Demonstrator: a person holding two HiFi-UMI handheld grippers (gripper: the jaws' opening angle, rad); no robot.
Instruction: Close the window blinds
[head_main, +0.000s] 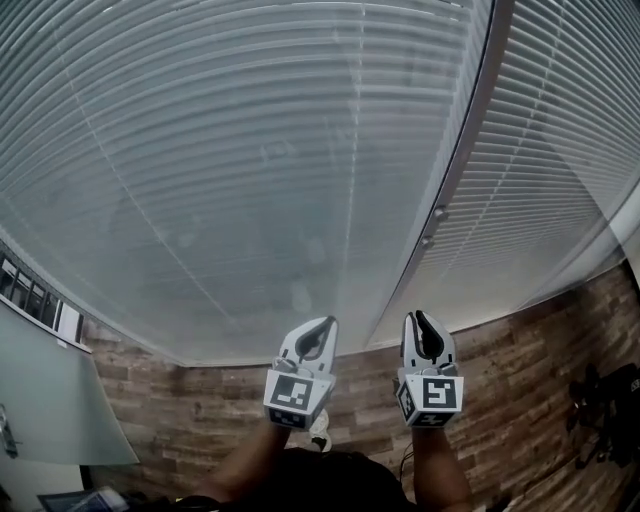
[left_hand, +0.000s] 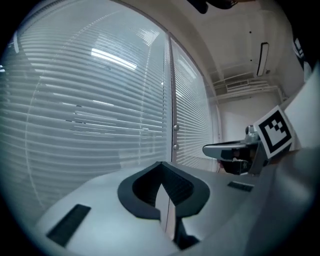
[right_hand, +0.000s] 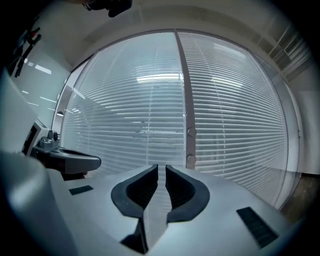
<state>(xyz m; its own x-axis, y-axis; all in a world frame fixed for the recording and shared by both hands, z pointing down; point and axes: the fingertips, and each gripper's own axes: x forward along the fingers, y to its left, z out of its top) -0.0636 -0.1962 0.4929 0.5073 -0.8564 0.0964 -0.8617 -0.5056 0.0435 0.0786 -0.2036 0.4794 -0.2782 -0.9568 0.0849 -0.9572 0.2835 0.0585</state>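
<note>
A wood-patterned floor (head_main: 520, 400) is seen below a wall of glazing, and a pale panel (head_main: 50, 400) stands at the left. The window blinds (head_main: 250, 150) are hung across two panes, which are divided by a grey upright post (head_main: 470, 130). The slats are lowered all the way, yet thin bright lines are seen between them in the right gripper view. From this they are judged to be not fully turned shut. No cord or wand can be made out. Two small round knobs (head_main: 440, 212) are set one above the other on the post, and it is supposed that the slats are tilted by these.

Both tools are held level and side by side, aimed at the glazing, which is read as an approach and not a grip. The right claw (head_main: 420, 318) stands narrow, its pads a slit apart with nothing between them. So slim an opening is judged to suit a small knob. The left claw (head_main: 325, 322) is closed tip to tip on nothing and is thought to be held idle.

The blinds lie ahead of both claws and apart from them, with no contact shown. In the right gripper view the knobs are found just above the jaw tips and slightly to the right, farther off. From the left claw they lie ahead and also a little to the right.
</note>
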